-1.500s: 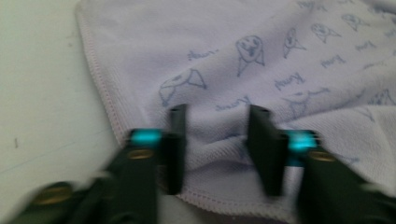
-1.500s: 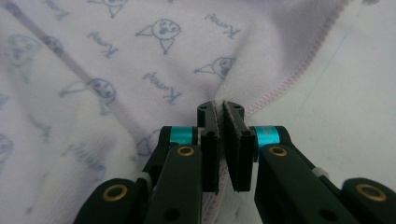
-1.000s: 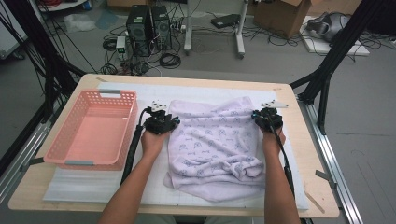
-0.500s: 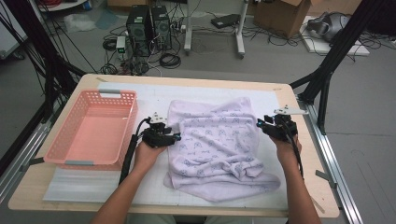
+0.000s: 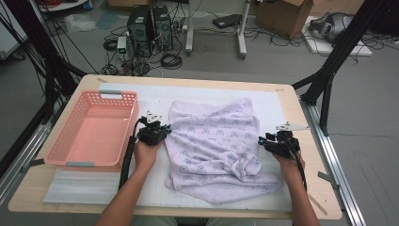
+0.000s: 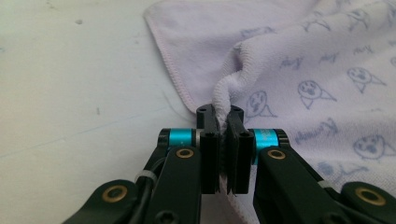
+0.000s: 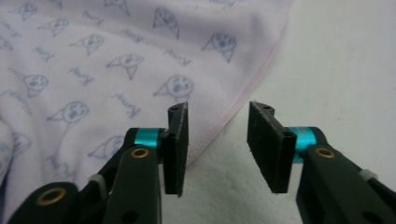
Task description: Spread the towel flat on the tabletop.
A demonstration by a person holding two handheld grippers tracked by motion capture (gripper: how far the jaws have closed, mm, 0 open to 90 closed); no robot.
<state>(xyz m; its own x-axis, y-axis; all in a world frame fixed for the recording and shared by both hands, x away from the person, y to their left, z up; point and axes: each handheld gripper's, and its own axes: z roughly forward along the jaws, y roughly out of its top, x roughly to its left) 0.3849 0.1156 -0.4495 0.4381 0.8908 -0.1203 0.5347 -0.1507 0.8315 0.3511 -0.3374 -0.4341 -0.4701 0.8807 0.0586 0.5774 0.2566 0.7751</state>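
Observation:
A pale lilac towel (image 5: 216, 141) printed with small blue figures lies rumpled on the white mat in the middle of the table. My left gripper (image 5: 162, 130) sits at the towel's left edge. In the left gripper view it (image 6: 223, 122) is shut on a pinched fold of the towel (image 6: 299, 60). My right gripper (image 5: 263, 141) is at the towel's right edge. In the right gripper view it (image 7: 217, 119) stands open, with the towel's (image 7: 116, 65) hemmed edge running just below and between the jaws and nothing held.
A pink plastic basket (image 5: 94, 129) with nothing in it stands at the left of the table. The white mat (image 5: 277, 106) covers most of the wooden tabletop. Black frame legs, computer towers and cables stand on the floor beyond the far edge.
Both hands have drawn back toward the near side. The right gripper has moved out to the towel's right edge and now stands open. The left gripper has stayed on the left edge.

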